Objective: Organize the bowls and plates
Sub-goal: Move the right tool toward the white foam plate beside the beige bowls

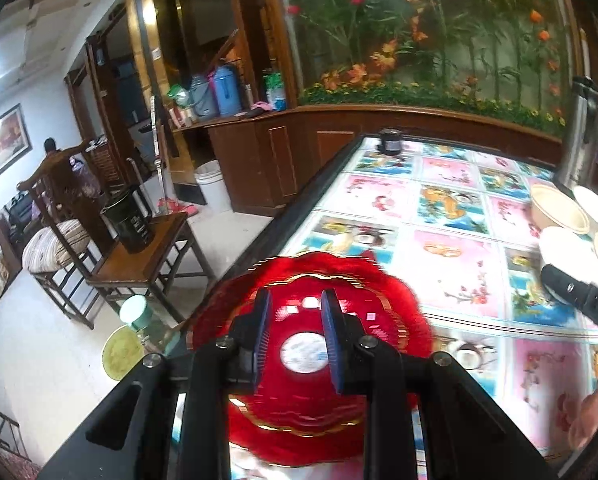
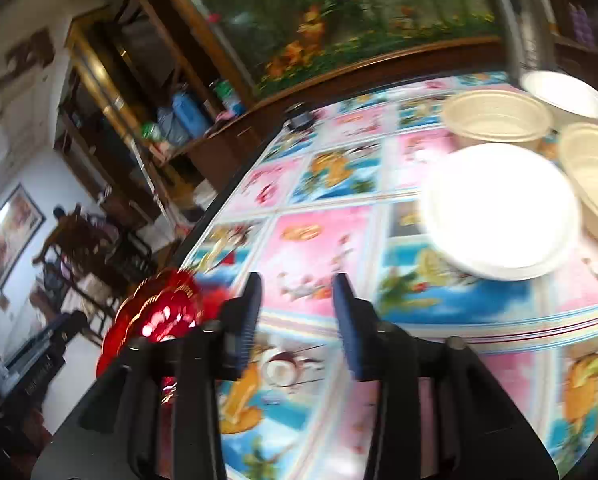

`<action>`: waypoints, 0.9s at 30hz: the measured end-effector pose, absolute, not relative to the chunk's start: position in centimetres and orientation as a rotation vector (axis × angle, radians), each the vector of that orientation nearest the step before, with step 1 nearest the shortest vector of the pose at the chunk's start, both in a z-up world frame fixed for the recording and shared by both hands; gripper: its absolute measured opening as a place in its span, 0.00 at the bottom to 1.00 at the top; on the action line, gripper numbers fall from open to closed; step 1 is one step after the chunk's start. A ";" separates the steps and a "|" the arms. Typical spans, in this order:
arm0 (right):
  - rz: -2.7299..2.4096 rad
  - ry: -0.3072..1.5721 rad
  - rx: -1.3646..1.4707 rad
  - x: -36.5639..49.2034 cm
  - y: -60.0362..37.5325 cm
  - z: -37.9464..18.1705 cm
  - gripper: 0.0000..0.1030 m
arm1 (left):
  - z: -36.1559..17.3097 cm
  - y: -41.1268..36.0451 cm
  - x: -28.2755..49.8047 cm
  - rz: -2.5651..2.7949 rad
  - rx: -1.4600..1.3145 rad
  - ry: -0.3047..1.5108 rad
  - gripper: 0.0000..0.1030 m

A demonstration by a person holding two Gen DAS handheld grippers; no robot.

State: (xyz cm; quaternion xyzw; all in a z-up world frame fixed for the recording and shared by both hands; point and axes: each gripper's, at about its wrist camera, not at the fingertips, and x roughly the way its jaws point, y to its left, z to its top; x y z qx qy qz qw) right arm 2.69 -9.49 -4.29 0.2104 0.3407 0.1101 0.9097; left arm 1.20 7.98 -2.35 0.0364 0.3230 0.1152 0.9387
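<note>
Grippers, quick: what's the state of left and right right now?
Left gripper: fingers narrowly apart above the red plate; whether they grip it cannot be told.
Right gripper: open, nothing between its fingers, over the table.

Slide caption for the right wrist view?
Empty right gripper over patterned tablecloth, white plate and bowls ahead.

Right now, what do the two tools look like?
Both match: the left tool and right tool have black angular frames with silver bolts and two flat fingers faced with ribbed blue pads. White lettering, partly cut off, marks the right tool's black body in the left view.
</note>
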 end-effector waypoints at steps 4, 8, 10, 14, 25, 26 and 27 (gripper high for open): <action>0.207 0.680 0.478 2.3 -13.5 -3.7 0.40 | -2.5 5.0 1.9 0.142 0.079 0.704 0.33; 0.200 0.639 0.539 1.5 -18.4 -2.9 0.40 | -3.1 1.4 3.1 0.033 0.077 0.761 0.46; 0.193 0.617 0.560 1.1 -20.3 -2.6 0.44 | -3.5 -0.4 4.0 -0.018 0.062 0.796 0.63; 0.174 0.611 0.590 0.3 -24.4 -2.2 0.48 | -4.0 -3.1 6.3 -0.065 0.026 0.856 0.65; 0.320 0.776 0.883 1.5 -30.1 -5.6 0.48 | -4.6 -6.8 11.6 -0.057 -0.071 0.901 0.72; 0.324 0.771 0.904 1.5 -30.4 -5.6 0.48 | -4.7 -6.8 11.9 -0.049 -0.075 0.900 0.73; 0.328 0.766 0.924 1.4 -30.6 -5.8 0.48 | -4.9 -6.8 12.3 -0.041 -0.078 0.904 0.76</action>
